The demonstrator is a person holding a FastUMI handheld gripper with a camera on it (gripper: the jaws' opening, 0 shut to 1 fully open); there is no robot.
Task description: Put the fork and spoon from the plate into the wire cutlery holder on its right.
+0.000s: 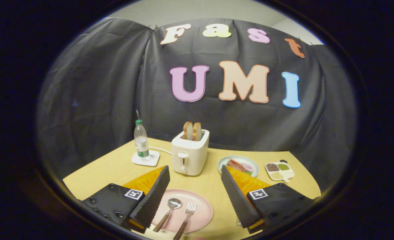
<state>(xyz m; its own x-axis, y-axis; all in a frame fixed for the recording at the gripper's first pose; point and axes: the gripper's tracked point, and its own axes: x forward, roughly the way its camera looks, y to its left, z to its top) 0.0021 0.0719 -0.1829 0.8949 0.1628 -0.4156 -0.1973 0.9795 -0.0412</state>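
Observation:
A pink plate [201, 208] lies on the yellow table between and below my two fingers. On it rest a spoon [170, 208] on the left and a fork [187, 215] on the right, both with brown wooden handles pointing toward me. My gripper [195, 171] hangs above the plate, open wide, with nothing between its fingers. A bit of thin wire [238, 222] shows just under the right finger; I cannot tell what it belongs to.
Beyond the fingers stands a white toaster [189, 153] with two bread slices in it. A water bottle [141, 140] on a white coaster stands to its left. To the toaster's right lie a plate of food [238, 165] and a small divided dish [279, 171].

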